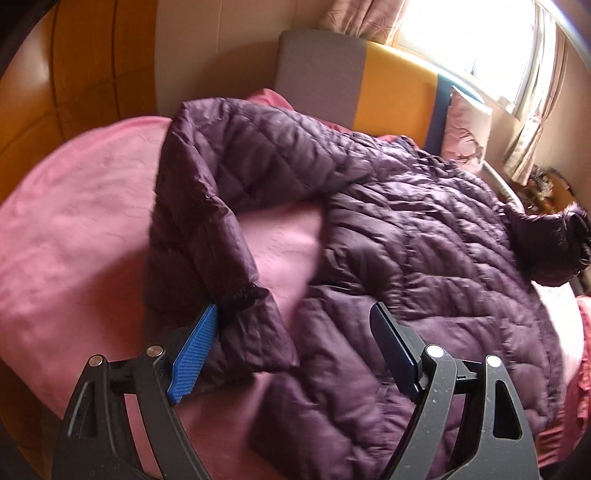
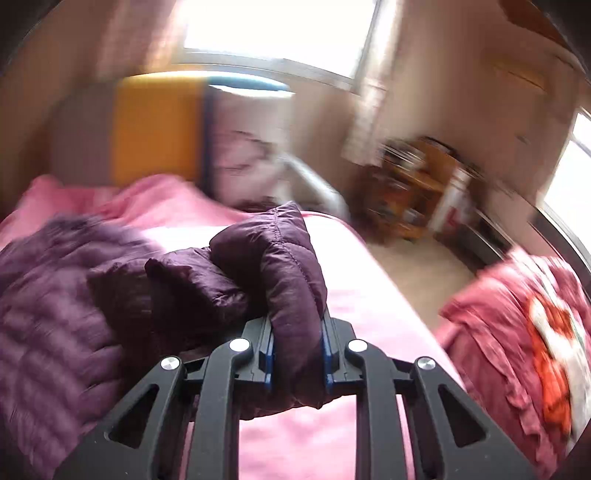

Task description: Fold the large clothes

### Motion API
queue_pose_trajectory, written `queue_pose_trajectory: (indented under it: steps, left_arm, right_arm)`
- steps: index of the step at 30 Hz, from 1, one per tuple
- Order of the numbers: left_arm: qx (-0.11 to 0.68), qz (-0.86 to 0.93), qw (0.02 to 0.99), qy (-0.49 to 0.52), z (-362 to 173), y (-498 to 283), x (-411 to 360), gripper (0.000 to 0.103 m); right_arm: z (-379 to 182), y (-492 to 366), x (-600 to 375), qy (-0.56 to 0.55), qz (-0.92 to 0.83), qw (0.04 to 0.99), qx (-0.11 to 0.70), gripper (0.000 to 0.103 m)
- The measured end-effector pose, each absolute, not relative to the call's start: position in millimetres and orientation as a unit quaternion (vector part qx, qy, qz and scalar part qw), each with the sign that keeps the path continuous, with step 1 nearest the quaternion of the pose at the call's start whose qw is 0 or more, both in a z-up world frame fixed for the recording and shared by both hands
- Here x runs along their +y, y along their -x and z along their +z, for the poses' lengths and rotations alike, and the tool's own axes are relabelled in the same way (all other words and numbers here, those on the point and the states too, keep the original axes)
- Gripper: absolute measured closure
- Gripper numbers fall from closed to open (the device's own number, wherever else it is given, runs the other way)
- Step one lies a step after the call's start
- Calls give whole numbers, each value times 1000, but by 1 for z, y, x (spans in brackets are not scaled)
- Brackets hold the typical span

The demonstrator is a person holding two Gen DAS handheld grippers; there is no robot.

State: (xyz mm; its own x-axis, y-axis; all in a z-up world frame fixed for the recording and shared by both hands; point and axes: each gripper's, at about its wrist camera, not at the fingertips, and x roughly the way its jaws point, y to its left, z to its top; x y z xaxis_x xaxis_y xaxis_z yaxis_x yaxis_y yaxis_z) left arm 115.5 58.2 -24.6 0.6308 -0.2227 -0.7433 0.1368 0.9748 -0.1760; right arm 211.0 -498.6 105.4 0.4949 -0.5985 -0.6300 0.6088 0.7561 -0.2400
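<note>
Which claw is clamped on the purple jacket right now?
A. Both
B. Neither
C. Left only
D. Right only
D: the right claw pinches a fold of the jacket between its pads, while the left claw stands open over a cuff.

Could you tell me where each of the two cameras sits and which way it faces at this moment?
Left wrist view: sits on the left tool, looking down over its open fingers at the purple jacket spread on the pink bed; one sleeve cuff lies between the fingers, ungripped.
Right wrist view: sits on the right tool, shut on the other sleeve, facing the window and shelf.
Shared: jacket, bed, yellow headboard, pillow.
</note>
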Motion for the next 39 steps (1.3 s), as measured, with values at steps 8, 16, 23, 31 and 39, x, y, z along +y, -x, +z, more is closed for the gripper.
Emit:
queue_pose_trajectory:
  steps: [8,16,23,31,39]
  left_arm:
    - [327,-109,936,74,46,-90,72,18]
    - [352,-207,905,118,32,-118,47,5]
    - [460,-193,866,39,-54,-149,29,10]
    - [478,-226,849,17,-85,-137,27,82]
    - [464,-245,850,52,-75,-95,46,96]
  right_arm:
    - [126,-174,-550,-59,-462,839,280,9]
    - [69,-152,-432,-172,-162,885,402,2]
    - [-20,-132,-365,-201,-44,836,509,19]
    - [-17,-151,-329,-131,-15,850,510,91]
    - [-6,-133,-322,-38,7,849,527,93]
